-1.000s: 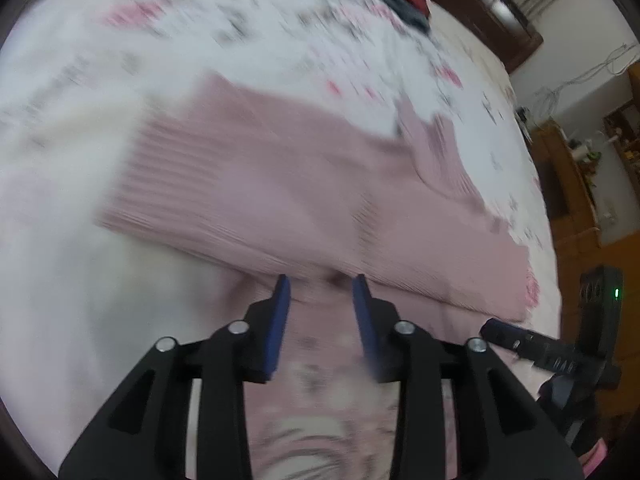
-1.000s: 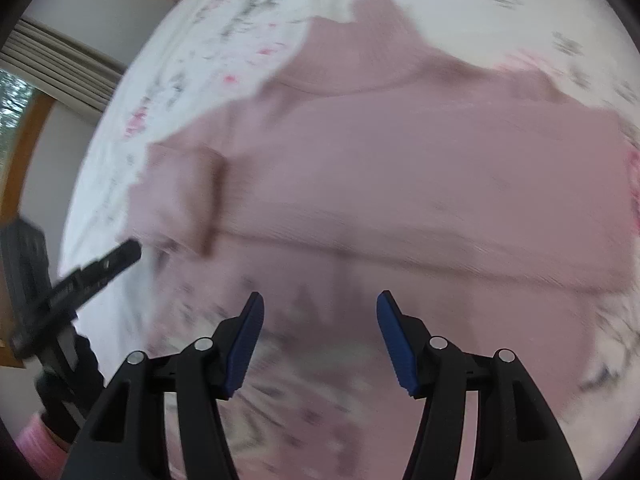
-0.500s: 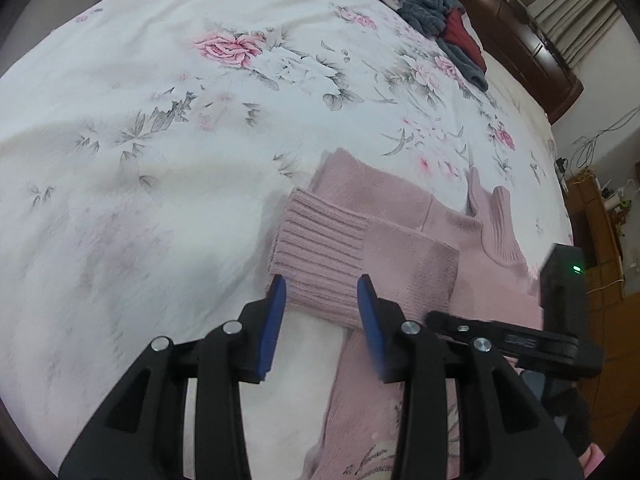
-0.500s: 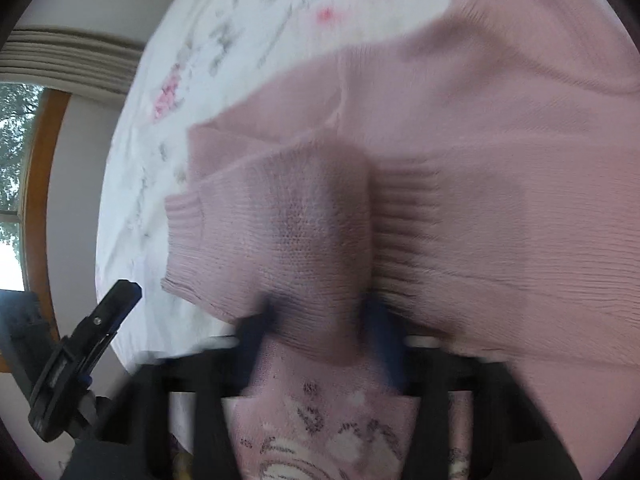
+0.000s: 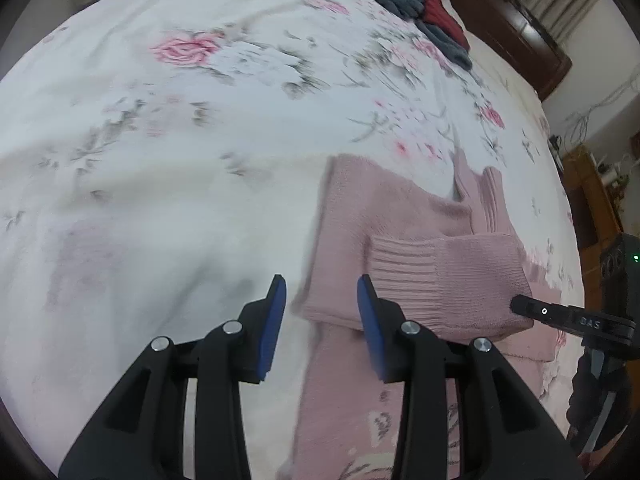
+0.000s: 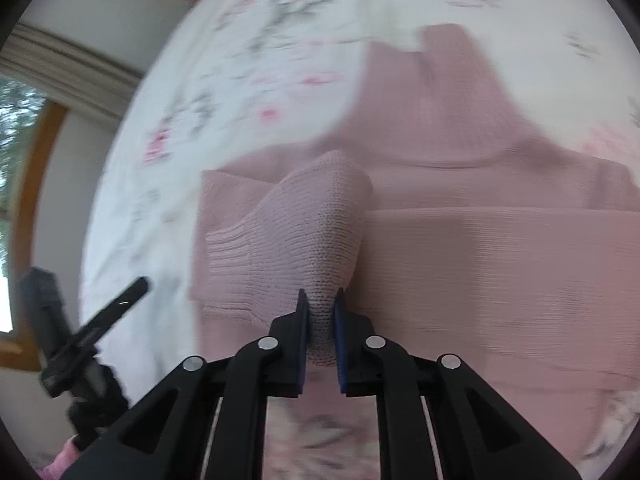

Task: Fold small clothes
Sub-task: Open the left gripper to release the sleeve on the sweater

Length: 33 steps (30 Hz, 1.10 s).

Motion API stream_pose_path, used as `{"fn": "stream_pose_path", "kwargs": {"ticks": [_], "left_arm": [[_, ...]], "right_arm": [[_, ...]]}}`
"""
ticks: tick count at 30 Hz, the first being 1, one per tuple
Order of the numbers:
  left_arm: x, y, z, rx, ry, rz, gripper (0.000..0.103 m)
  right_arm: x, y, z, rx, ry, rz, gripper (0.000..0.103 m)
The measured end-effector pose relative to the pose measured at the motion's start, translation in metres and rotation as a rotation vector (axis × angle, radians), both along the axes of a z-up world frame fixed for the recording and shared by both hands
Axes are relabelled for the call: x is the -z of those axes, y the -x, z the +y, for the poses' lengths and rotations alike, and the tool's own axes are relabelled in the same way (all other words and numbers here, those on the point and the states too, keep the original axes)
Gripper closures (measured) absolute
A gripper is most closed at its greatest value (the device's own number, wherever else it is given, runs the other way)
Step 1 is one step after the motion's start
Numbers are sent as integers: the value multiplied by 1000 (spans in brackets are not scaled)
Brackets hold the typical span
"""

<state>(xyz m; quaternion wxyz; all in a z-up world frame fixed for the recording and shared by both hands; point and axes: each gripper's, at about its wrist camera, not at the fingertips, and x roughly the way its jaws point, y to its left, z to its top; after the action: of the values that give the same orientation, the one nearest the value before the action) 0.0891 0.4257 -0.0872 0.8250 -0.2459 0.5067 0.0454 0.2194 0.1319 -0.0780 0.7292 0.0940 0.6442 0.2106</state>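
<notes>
One sleeve of the pink sweater is pinched in the closed right claw; ahead of the empty, open left claw, the sweater is spread on the bed. The sleeve should be laid flat across the body.

Left hand-held gripper agape; right hand-held gripper clamped.

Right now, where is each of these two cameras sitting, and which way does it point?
Left wrist view: rides on the open left gripper, looking across the flowered bedspread to the pink sweater; the right gripper shows at its right edge.
Right wrist view: rides on the right gripper, which pinches the sweater's sleeve; the left gripper shows at its left edge.
Both share the sweater, sleeve and bedspread.
</notes>
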Motion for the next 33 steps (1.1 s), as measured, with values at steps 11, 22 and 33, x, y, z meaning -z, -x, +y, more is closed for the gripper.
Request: {"fn": "stream_pose_path", "kwargs": {"ticks": [11,22,33], "left_arm": [[52,-33,-34,92,-103,159,65],[6,-14,2,26,-107,59,57],[1,3,25,-19,-112,55,56]], "right_arm": [[46,-2,-13,31,132,48,70],[0,35,86,-140,60,-36,54],[51,42,152,-130,360,-34,51]]}}
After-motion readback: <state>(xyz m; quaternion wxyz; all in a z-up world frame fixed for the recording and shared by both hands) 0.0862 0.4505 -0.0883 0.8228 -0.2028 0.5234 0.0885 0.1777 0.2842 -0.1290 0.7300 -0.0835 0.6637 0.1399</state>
